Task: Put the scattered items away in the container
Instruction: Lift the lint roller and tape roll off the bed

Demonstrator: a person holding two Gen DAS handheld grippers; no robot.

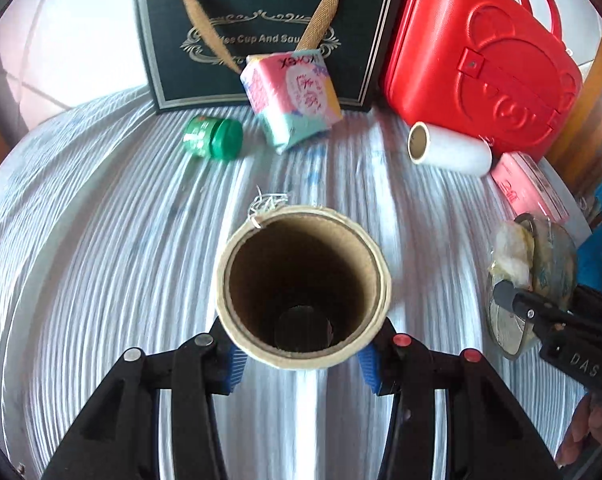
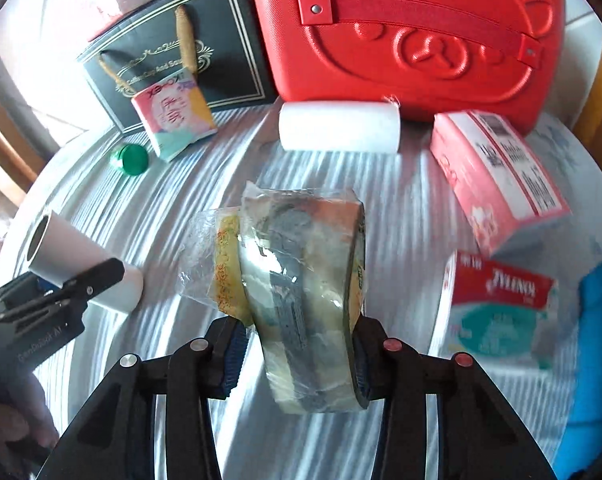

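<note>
My left gripper (image 1: 301,364) is shut on a white roll with a cardboard core (image 1: 303,286), seen end-on above the round table; the same roll shows in the right wrist view (image 2: 85,264). My right gripper (image 2: 297,360) is shut on a wrapped tape roll (image 2: 301,292), which also shows at the right of the left wrist view (image 1: 529,280). A dark gift bag (image 1: 261,32) stands at the table's back, with a red case (image 1: 481,60) beside it. Scattered on the table: a pink pad pack (image 1: 293,100), a green jar (image 1: 213,138), a second white roll (image 1: 449,148).
A pink box (image 2: 497,176) and a Tylenol box (image 2: 501,308) lie at the right of the striped table (image 2: 401,220). Something blue (image 2: 597,340) sits beyond the right edge. The table's rim curves round at the left.
</note>
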